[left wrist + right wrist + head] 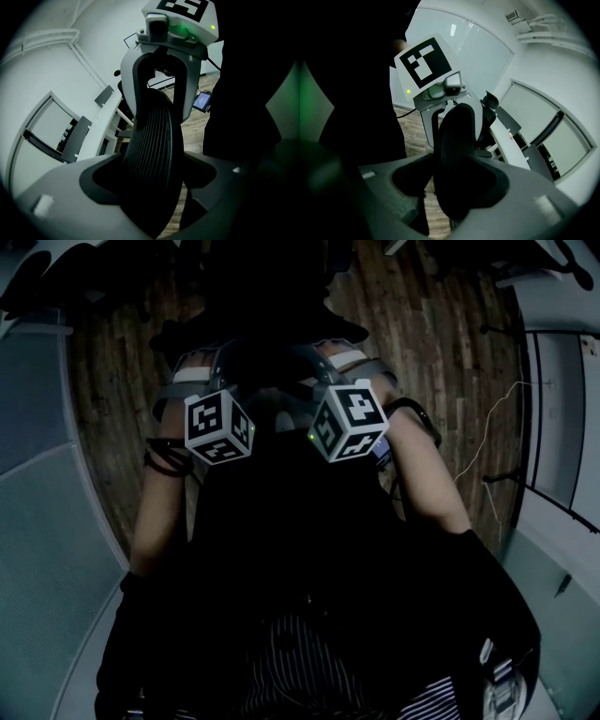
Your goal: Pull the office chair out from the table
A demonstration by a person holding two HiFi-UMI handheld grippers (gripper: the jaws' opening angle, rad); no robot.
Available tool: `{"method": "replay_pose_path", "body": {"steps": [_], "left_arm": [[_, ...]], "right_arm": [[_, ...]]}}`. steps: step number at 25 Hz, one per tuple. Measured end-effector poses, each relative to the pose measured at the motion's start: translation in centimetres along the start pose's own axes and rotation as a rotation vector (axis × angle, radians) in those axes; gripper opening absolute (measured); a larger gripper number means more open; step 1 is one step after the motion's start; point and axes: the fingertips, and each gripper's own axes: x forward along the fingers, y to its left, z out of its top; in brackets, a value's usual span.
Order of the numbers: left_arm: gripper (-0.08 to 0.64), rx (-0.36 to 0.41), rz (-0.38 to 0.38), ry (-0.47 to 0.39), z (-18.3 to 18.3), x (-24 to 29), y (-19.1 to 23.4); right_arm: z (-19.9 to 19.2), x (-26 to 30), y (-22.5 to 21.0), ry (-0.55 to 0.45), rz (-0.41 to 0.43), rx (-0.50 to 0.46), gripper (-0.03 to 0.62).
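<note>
The left gripper (154, 171) has its 2 jaws spread wide. The ribbed dark mesh edge of the office chair (151, 136) stands upright between them. It fills most of the gap, but a strip of wooden floor (199, 133) shows between the mesh and the right-hand jaw, so the pads do not clamp it.

The right gripper (452, 180) straddles the same dark edge. Its jaws are apart: the chair lies close against the right-hand jaw, and floor shows between the chair and the left-hand jaw.

In each gripper view the mesh runs away from the jaws toward the other gripper, which sits astride it farther along with its marker cube on top.

Beyond the chair, the left gripper view shows a white table (101, 124) with dark upright panels, close to the chair's far side. The right gripper view shows the same table.

From the head view, the 2 marker cubes sit side by side over the very dark chair. The person's forearms (441, 493) reach forward to them above the wooden floor.
</note>
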Motion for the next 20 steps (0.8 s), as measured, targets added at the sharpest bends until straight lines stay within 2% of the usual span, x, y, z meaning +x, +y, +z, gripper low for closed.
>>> {"method": "replay_pose_path", "body": {"steps": [9, 20], "left_arm": [[0.385, 0.0, -0.001, 0.009, -1.5, 2.1, 5.6], [0.391, 0.069, 0.057, -0.008, -4.0, 4.2, 12.2]], "right_arm": [[-0.6, 2.2, -5.7, -0.015, -0.006, -0.013, 0.224], [-1.0, 5.7, -12.6, 0.018, 0.047, 0.022, 0.23]]}}
